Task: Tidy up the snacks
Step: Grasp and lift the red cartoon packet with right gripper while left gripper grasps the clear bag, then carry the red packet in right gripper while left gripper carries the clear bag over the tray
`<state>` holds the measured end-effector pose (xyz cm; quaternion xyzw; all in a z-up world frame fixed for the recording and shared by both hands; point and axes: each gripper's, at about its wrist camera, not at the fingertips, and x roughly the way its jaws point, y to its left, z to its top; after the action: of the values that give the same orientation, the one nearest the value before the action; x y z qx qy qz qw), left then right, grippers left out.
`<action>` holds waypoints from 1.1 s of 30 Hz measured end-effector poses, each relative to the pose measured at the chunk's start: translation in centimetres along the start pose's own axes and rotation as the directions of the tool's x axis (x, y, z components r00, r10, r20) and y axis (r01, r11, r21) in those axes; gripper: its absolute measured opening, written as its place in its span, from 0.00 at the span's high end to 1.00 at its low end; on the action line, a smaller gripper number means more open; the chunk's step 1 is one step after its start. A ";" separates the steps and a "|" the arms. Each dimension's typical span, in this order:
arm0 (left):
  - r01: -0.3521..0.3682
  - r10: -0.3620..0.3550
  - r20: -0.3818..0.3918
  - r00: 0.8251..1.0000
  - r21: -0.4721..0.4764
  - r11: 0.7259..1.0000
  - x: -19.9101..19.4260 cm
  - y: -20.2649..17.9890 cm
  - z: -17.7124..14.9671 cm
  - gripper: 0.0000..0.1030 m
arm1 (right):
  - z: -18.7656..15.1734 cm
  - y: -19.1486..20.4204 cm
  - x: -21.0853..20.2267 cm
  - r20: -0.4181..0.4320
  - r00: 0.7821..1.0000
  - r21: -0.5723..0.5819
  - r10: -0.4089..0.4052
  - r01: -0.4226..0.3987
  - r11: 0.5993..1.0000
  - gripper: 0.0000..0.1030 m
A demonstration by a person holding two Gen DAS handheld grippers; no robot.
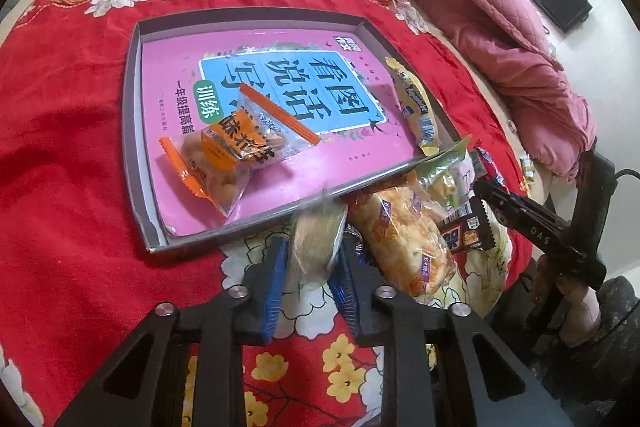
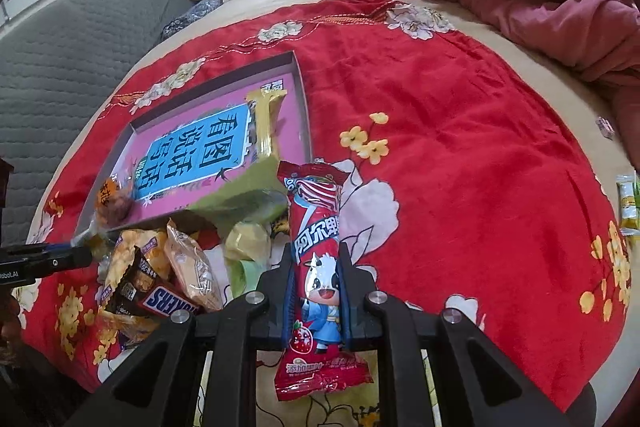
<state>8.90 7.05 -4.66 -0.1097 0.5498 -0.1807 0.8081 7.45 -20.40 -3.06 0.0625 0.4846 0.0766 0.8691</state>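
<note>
The left claw (image 1: 314, 263) is clenched on a round beige snack in clear wrap (image 1: 316, 247), beside the shallow grey cardboard tray (image 1: 134, 131). The right claw (image 2: 318, 291) grasps a long red sweets packet (image 2: 318, 267) above the red flowered bedspread (image 2: 460, 187).

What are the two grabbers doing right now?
Left gripper: shut on a pale round snack.
Right gripper: shut on a red candy pack.

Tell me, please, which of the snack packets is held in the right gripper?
The red strawberry-milk candy packet with the cartoon cow: it stands upright, clamped in the right gripper, while the other snacks lie in the tray or the pile.
</note>
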 end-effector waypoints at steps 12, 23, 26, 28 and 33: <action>-0.006 0.006 0.003 1.000 0.014 1.000 0.8 -0.3 0.0 0.76 | 0.2 -0.3 0.0 0.010 1.000 0.018 0.006 -0.006 1.000 0.83; 0.008 -0.009 -0.008 1.000 -0.042 0.999 2.4 0.4 0.1 0.73 | 0.0 -0.6 0.2 0.003 1.000 0.034 0.024 -0.024 0.999 0.83; 0.002 -0.002 -0.013 1.000 -0.046 0.999 3.0 0.4 0.1 0.71 | 0.0 -0.6 0.3 0.003 1.000 0.033 0.026 -0.026 0.999 0.83; 0.005 -0.006 -0.015 1.000 -0.057 0.998 3.3 0.4 0.2 0.71 | 0.0 -0.7 0.3 0.002 1.000 0.033 0.026 -0.026 0.999 0.83; 0.038 -0.040 -0.024 0.999 -0.099 0.994 3.2 0.8 0.3 0.73 | 0.1 -0.5 0.1 0.011 0.999 0.026 0.033 -0.033 0.999 0.83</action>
<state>10.41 6.50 -7.53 -0.1577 0.5662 -0.1704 0.7909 7.61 -20.83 -3.20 0.0824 0.4798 0.0841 0.8694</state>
